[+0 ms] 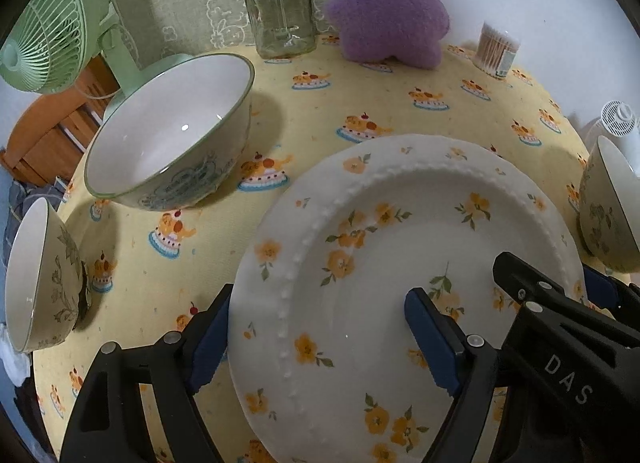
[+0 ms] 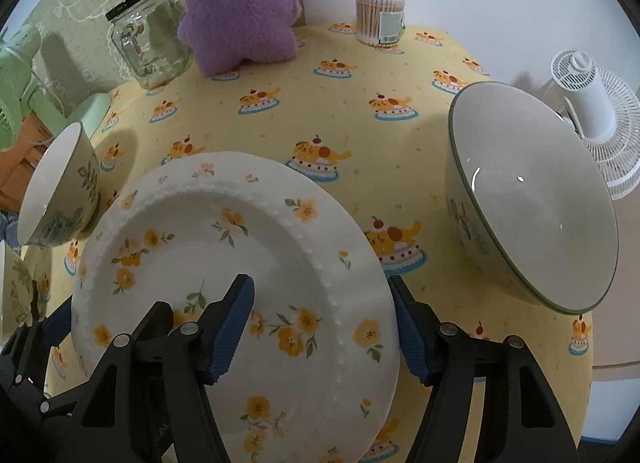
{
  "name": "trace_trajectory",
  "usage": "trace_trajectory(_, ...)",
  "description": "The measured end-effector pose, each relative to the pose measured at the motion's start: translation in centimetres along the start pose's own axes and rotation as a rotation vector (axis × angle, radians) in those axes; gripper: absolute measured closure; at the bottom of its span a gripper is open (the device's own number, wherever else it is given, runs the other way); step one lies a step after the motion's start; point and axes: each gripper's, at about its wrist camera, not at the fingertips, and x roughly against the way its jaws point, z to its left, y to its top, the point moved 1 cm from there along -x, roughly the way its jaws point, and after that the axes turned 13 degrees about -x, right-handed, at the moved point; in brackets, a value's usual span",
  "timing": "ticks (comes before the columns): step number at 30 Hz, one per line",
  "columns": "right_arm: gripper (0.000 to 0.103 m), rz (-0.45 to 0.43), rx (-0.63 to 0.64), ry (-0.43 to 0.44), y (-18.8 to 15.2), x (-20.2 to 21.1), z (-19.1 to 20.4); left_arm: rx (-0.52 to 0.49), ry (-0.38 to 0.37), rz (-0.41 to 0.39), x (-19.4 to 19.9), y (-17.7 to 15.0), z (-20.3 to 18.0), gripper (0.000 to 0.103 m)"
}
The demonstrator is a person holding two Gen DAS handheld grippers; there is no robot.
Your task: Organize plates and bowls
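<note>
Plate (image 1: 400, 255) sits between the spread fingers of both my left claw (image 1: 320, 343) and right claw (image 2: 320, 327), neither yet clamped; I judge both should close evenly on opposite rims before lifting.

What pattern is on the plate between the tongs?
The plate is white with small orange-yellow flowers, green leaves and a raised beaded ring; the right wrist view shows it best.

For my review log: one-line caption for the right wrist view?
Right gripper straddles the floral plate rim, jaws open; green-rimmed bowl at right.
</note>
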Motion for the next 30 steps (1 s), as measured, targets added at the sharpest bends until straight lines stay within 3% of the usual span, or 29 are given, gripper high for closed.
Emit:
trace_trajectory(15, 0.033, 0.024, -0.007, -0.026, -0.4, 0.5, 0.1, 0.009, 0.001, 0.009, 1.2, -0.2, 0.3, 0.021)
trace_trajectory(30, 0.033, -0.036, 0.013, 0.026, -0.5, 6.0, 0.9, 0.014, 0.031, -0.055, 6.4, 0.1, 1.3, 0.021)
